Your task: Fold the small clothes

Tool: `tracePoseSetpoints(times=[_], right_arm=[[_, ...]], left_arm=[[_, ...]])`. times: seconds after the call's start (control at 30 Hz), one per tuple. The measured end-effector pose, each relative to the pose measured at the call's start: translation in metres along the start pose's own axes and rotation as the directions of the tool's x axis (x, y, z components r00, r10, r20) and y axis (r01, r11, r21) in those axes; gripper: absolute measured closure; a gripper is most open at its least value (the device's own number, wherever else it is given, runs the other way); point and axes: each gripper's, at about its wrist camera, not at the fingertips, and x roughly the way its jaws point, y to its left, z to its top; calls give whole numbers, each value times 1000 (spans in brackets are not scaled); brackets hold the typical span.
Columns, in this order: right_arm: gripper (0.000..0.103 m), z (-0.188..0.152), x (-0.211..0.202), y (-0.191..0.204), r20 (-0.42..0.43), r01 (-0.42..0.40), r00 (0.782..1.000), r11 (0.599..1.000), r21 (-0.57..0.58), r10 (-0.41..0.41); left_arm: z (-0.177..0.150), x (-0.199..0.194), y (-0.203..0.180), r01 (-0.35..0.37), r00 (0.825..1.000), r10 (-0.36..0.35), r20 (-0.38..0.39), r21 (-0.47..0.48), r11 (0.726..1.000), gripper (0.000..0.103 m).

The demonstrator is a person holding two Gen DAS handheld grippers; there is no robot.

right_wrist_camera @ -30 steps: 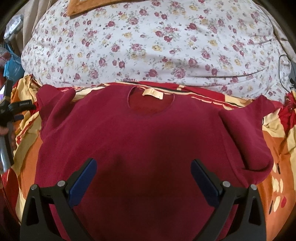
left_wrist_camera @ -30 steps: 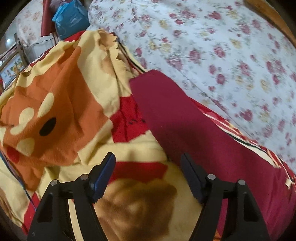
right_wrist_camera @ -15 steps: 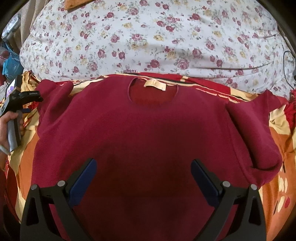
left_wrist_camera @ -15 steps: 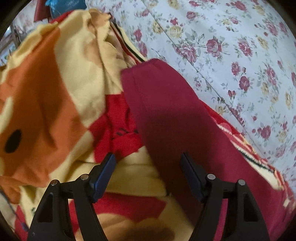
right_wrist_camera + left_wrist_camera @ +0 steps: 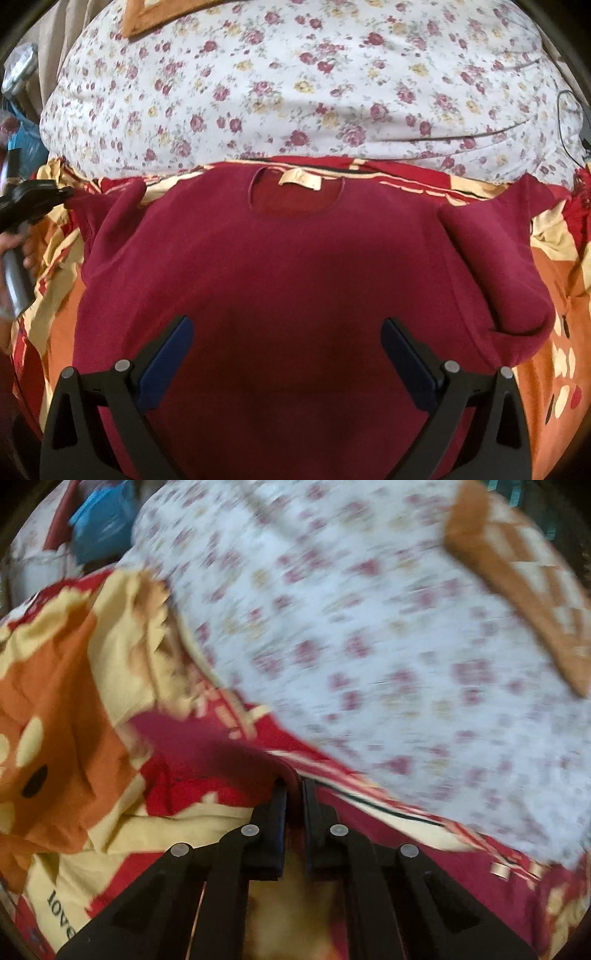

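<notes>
Up close, the left claw point(image 5: 293, 786) is pinched nearly shut on a fold of a dark red sweater point(image 5: 280, 288), gripping the edge of its left sleeve point(image 5: 207, 746). That view is blurred with motion. From the right wrist camera, the same claw point(image 5: 55, 195) appears at the far left of the sweater, its tip on the sleeve point(image 5: 107, 210), with a hand point(image 5: 18, 247) around its handle.

Over the sweater's lower front, the right claw point(image 5: 286, 354) is spread wide, its blue pads point(image 5: 166, 358) well apart and holding nothing; whether they touch the cloth cannot be told.

Beneath both, the sweater lies front up and mostly flat on a red, orange and cream blanket point(image 5: 554, 306). Its round neckline, with a pale label point(image 5: 299, 180) inside, sits at the far end of the sweater. The sweater's other sleeve point(image 5: 491, 269) is folded in over the body on the right side, its lower end rounded and bunched.

Beyond the neckline rises a white quilt with small rose flowers point(image 5: 295, 85), touching the blanket's far edge. An orange and cream cushion point(image 5: 517, 583) rests on top of the quilt. Left of the quilt, past the blanket, a blue bag point(image 5: 103, 528) is visible.
</notes>
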Motion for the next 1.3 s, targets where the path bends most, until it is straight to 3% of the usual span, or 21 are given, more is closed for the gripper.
tracePoseSetpoints(times=[0.1,0.2,0.3,0.4,0.5,0.6,0.67,0.73,0.77,0.87,0.9,0.97,1.07,1.1,1.17,1.23,1.3], right_arm=[[0,2,-10,-6,21,-6,1000,1000,16,5],[0,3,-21,-16,40,2,999,999,35,-3],[0,3,-34,-29,61,15,998,998,61,-19],[0,0,-46,-44,79,32,996,996,88,-39],[0,-2,-53,-63,87,52,994,990,128,-64],[0,-4,-53,-76,80,55,994,986,159,-68],[0,-4,-53,-82,75,65,994,985,159,-78],[0,-4,-54,-83,83,60,994,987,149,-73],[0,-2,-56,-83,92,54,993,988,142,-67],[0,2,-56,-77,106,-2,994,993,115,-11],[0,4,-55,-72,106,-35,994,995,96,25],[0,9,-49,-58,92,-96,992,994,56,90],[0,16,-41,-24,62,-173,982,984,-49,176],[0,18,-39,-10,56,-180,981,979,-91,186],[0,21,-35,16,50,-189,979,967,-169,200],[0,23,-23,41,21,-199,977,944,-262,212],[8,20,2,64,-43,-163,986,920,-357,158]], left_arm=[[-2,-33,-39,76,996,-79,31,89,993,103],[-23,-67,-89,194,980,-200,17,172,966,103],[-49,-79,-138,302,953,-302,-40,242,922,103],[-93,-87,-186,405,914,-380,-143,285,869,103],[-136,-74,-212,445,891,-386,-238,297,845,103],[-184,-50,-234,499,837,-362,-411,300,813,103],[-200,-47,-236,515,810,-337,-480,307,800,94],[-202,-60,-227,535,798,-345,-494,316,784,92],[-200,-67,-223,535,803,-349,-483,324,781,90],[-185,-103,-195,508,839,-357,-411,355,785,82],[-178,-112,-184,476,862,-342,-375,365,800,80],[-163,-124,-156,358,925,-269,-267,379,853,80],[-152,-121,-125,232,967,-175,-183,363,902,80],[-149,-113,-113,155,981,-102,-164,355,922,80],[-146,-95,-99,72,987,-20,-157,331,941,80],[-146,-80,-87,39,985,15,-170,308,950,80],[-149,-70,-79,25,981,33,-192,297,955,80]])
